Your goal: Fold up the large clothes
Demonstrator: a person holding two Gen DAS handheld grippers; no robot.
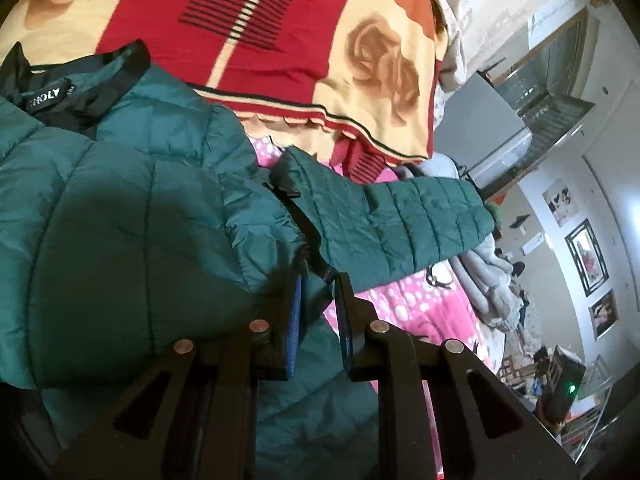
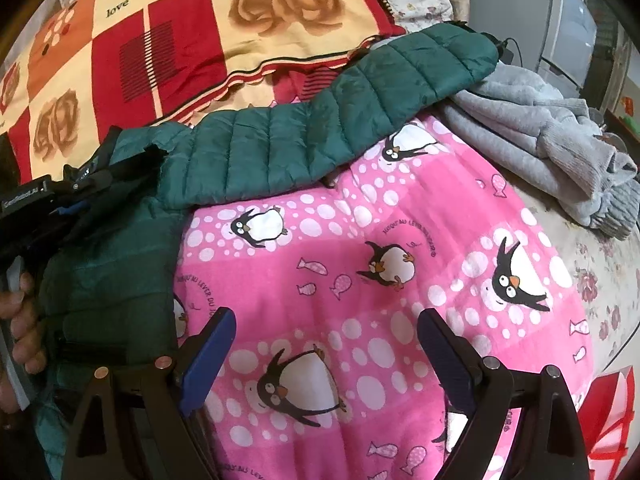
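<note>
A dark green quilted puffer jacket (image 1: pixel 132 216) lies on the bed, collar with a black label at the upper left. One sleeve (image 1: pixel 396 224) stretches out to the right over the pink blanket; it also shows in the right wrist view (image 2: pixel 320 128). My left gripper (image 1: pixel 318 284) has its jaws narrowly apart around the jacket's edge with its black trim (image 1: pixel 308 240) between the blue pads. In the right wrist view the left gripper (image 2: pixel 86 184) sits at the left on the jacket body (image 2: pixel 116 264). My right gripper (image 2: pixel 326 320) is open and empty above the pink blanket.
A pink penguin-print blanket (image 2: pixel 360 264) covers the bed front. A red and cream rose-pattern blanket (image 1: pixel 280 40) lies behind the jacket. A grey sweater (image 2: pixel 552 140) is heaped at the right by the sleeve end. Room furniture and wall pictures (image 1: pixel 588 256) show far right.
</note>
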